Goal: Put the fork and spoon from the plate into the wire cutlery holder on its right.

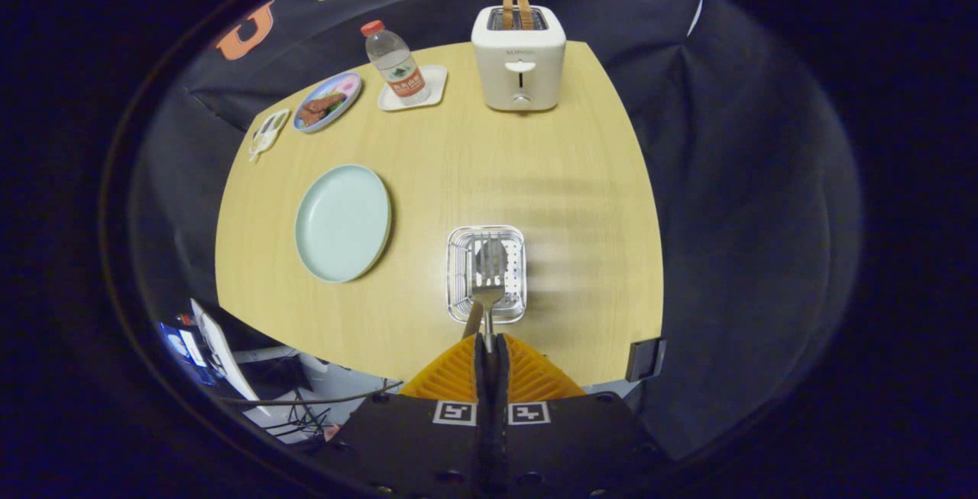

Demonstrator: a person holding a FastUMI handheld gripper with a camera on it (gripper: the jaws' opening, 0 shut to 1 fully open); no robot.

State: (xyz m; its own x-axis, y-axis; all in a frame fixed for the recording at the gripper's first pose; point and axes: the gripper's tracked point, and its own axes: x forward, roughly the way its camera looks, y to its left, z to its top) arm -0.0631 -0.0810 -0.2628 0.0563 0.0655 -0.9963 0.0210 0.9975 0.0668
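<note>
The fork (489, 273) hangs tines-forward over the wire cutlery holder (458, 243), its handle pinched between the pressed-together fingers of the gripper (490, 346), and what looks like the spoon's handle (472, 321) already leans in the holder beside it. The pale green plate (343, 222) to the left lies empty. I'd lower it well inside the rim before letting go, clear of the spoon, so it doesn't tip onto the wooden table (474, 163).

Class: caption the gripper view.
Gripper, jaws shut on a fork, holds it over the wire cutlery holder.
</note>
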